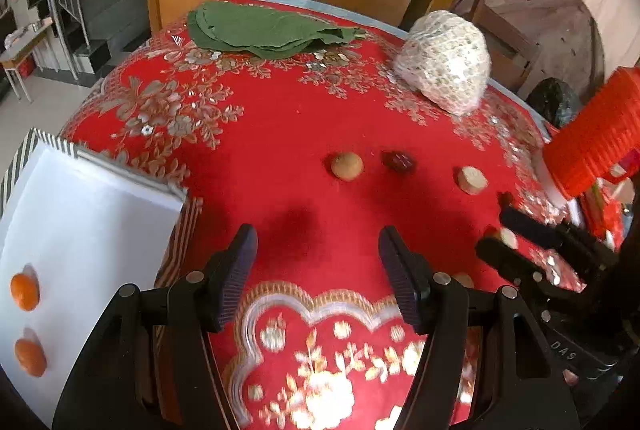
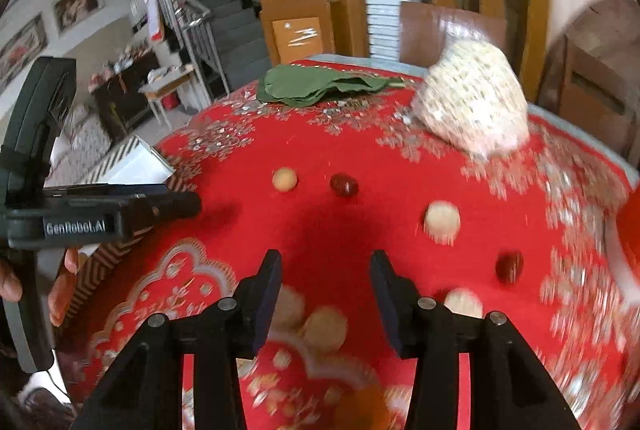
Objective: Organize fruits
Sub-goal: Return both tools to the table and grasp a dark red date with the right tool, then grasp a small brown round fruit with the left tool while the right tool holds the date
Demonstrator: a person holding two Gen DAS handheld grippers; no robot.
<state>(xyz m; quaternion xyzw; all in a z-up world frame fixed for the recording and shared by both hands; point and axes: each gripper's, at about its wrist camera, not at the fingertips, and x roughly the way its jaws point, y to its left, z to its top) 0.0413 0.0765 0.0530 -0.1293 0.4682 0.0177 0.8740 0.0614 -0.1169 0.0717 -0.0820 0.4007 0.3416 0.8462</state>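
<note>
While two orange mandarins (image 1: 25, 291) already sit in the white striped-rim box (image 1: 100, 198), both black grippers, left (image 1: 318, 250) and right (image 2: 325, 276), hover empty and part-open. Next pick, likely: the round tan fruit (image 1: 347, 166) or dark red date (image 1: 399, 161) beyond that box.

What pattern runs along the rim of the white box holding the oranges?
Black-and-white diagonal stripes edge the white box; the left wrist view shows them best.

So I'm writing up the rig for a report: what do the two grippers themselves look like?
Both are black plastic. The left gripper and right gripper each have two ribbed, dark pads on angular arms with silver pivot pins. The left one's body carries white "GenRobot.AI" lettering, seen from the right wrist view. No cables or sleeves are clearly visible.
</note>
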